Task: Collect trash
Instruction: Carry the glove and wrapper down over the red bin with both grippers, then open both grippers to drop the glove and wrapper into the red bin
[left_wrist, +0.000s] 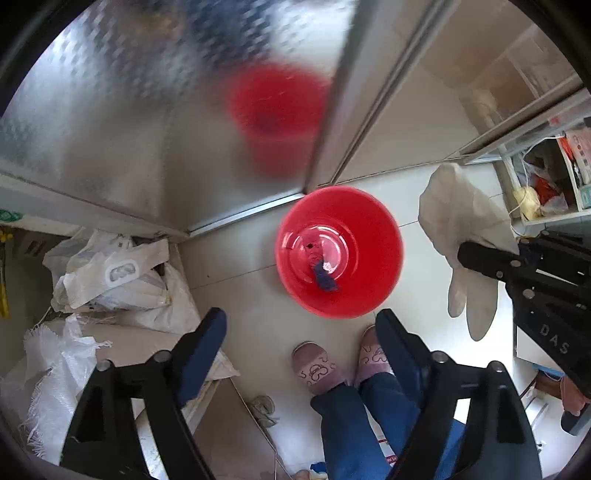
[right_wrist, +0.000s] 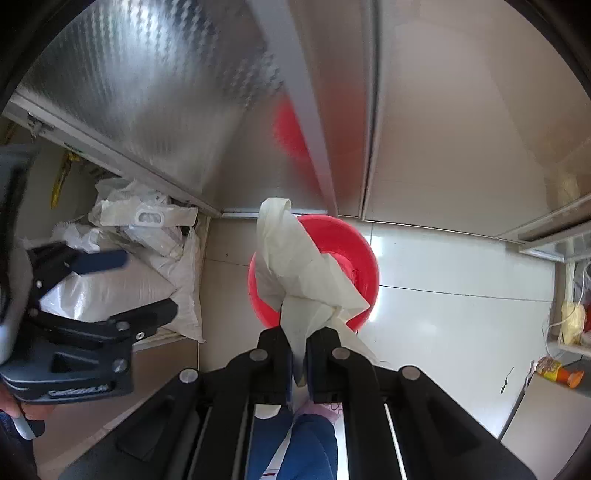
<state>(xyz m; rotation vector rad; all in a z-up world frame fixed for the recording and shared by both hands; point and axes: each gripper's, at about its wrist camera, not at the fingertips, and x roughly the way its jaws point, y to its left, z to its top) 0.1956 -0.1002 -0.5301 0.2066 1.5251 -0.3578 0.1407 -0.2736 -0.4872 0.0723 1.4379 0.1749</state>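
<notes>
The right gripper (right_wrist: 297, 341), marked "DAS", clamped a white tissue (right_wrist: 295, 266) above a red bucket (left_wrist: 339, 252) on the floor; the left gripper (left_wrist: 301, 332) gaped wide, empty, over it.

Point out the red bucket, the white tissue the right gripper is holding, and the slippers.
Red bucket (left_wrist: 373, 295): left wrist view, inner wall.
White tissue (right_wrist: 295, 254): right wrist view, middle of the sheet above the shut jaws.
Slippers (left_wrist: 317, 369): left wrist view, top of the left-hand slipper.
</notes>
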